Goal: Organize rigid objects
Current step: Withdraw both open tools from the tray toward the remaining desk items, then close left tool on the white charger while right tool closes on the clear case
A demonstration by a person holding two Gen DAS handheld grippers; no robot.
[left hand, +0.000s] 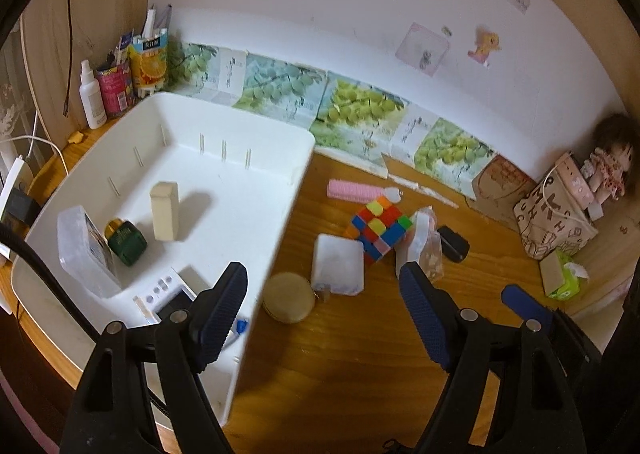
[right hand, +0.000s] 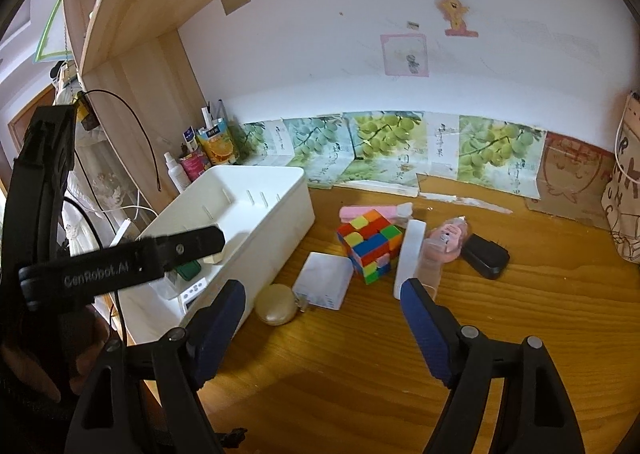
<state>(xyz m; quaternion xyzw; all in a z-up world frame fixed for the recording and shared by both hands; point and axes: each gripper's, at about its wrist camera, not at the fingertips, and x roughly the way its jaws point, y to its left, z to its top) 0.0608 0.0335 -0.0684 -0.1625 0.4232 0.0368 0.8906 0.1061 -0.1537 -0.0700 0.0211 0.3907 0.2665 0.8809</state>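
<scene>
Both claws are hanging empty with their blue pads spread apart, the left claw [left hand: 324,302] poised over the near corner of the white bin [left hand: 280,190] and the right claw [right hand: 322,318] over bare table [right hand: 360,394] just short of the loose pile. Sorting looks partly done: a tan block [left hand: 165,212], a green bottle [left hand: 127,242] and a clear case [left hand: 86,250] are already sitting in the bin, while the round tan compact [right hand: 276,309], white box [right hand: 324,280], colour cube [right hand: 370,244] and black adapter [right hand: 485,256] are waiting outside on the table. Next, I judge, one claw should be lowering onto the compact, the nearest piece, straddling it squarely before closing.
</scene>
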